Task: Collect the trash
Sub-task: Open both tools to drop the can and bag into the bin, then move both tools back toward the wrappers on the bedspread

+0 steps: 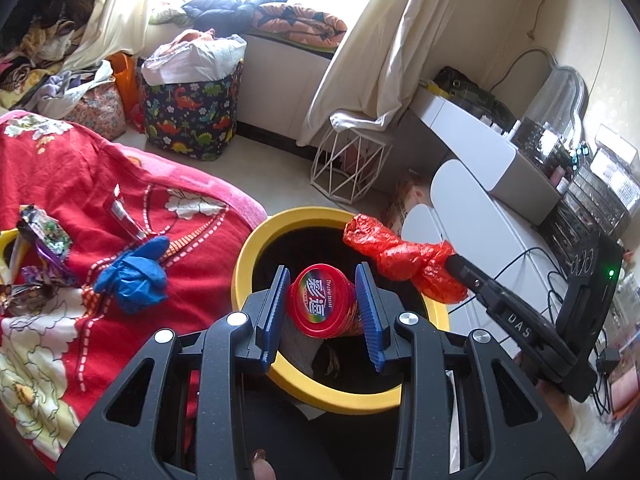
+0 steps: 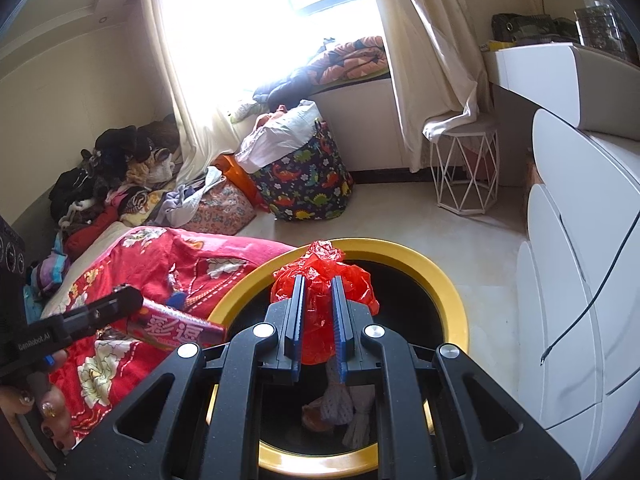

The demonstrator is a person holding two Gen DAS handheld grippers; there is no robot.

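Bin (image 2: 448, 280) holds rags (image 2: 340, 408) (grey).

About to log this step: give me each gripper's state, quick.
Left gripper: shut on the red candy canister, over the yellow-rimmed bin.
Right gripper: shut on the red plastic bag, over the same bin.

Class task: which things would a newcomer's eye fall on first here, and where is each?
The yellow-rimmed bin sits beside the red floral bedspread. Over its mouth, the left gripper clamps a red-lidded tube, and the right gripper clamps a crumpled red bag. A blue glove lies on the bedspread.
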